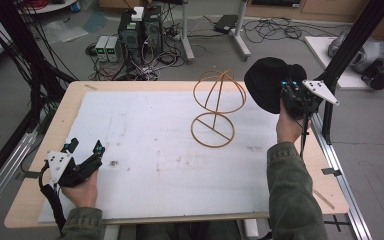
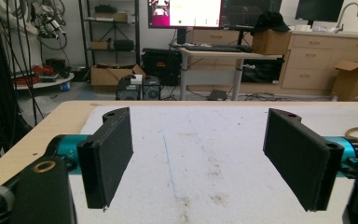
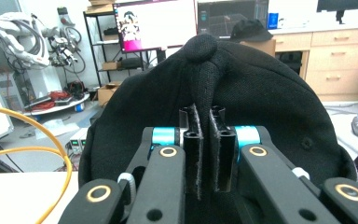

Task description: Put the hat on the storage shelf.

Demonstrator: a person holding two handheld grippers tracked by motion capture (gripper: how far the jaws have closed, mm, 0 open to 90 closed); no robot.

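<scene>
Right gripper (image 3: 204, 154) clenched on soft black cloth cap (image 1: 267, 82) above far right table edge, left gripper (image 2: 198, 154) wide open; could slip off thin pinch.

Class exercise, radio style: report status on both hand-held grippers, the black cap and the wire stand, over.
Right hand-held gripper shut on black cap, held above table edge. Left hand-held gripper open, empty, resting low on white mat. Wire stand bare, path unobstructed.

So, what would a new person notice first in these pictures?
Probably the black cap, pinched by the right gripper and held up at the table's far right edge. Next, the orange wire stand standing on the white mat right of centre. The left gripper rests open at the near left.
</scene>
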